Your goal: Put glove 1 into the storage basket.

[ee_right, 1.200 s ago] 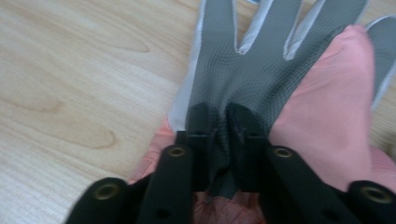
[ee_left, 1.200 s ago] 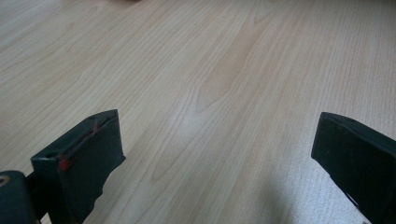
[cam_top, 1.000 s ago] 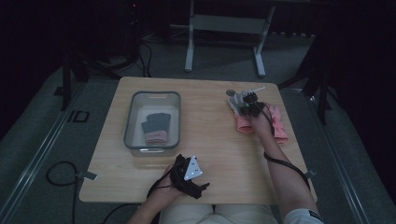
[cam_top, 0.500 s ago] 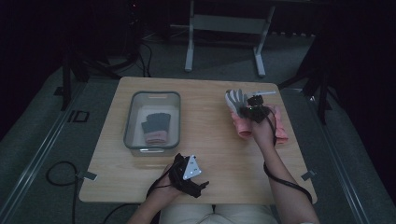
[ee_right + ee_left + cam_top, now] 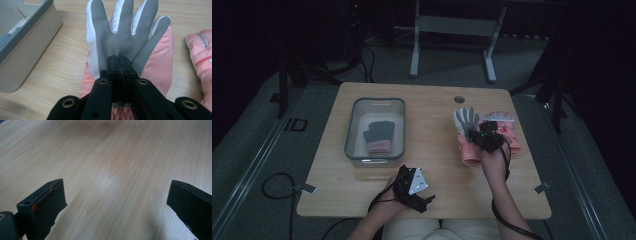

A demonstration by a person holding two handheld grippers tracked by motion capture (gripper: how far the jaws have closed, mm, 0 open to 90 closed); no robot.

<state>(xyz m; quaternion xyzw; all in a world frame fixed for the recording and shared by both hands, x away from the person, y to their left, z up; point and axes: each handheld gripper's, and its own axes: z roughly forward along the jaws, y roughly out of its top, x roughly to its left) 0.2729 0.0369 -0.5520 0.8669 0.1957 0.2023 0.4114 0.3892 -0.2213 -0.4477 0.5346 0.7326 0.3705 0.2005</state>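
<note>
Three gloves on the bench (image 5: 432,100), listed from the grey bin (image 5: 353,125) rightward. Item one: dark grey glove with pink cuff (image 5: 378,136), already inside the bin, judged stowed. Left gripper (image 5: 412,184), below and right of the bin near the bench's front edge, jaws wide apart over bare wood, holding nothing. Item two: pink glove with grey palm (image 5: 130,42), well right of the bin, pinched at the palm by the right gripper (image 5: 119,65), jaws fully closed on the fabric; appears partly lifted, judged in transit to the bin. Item three: second pink glove (image 5: 511,131), farthest from the bin, lying just beside item two, untouched. Progress, as judged: one stowed, one in hand, one outstanding.
</note>
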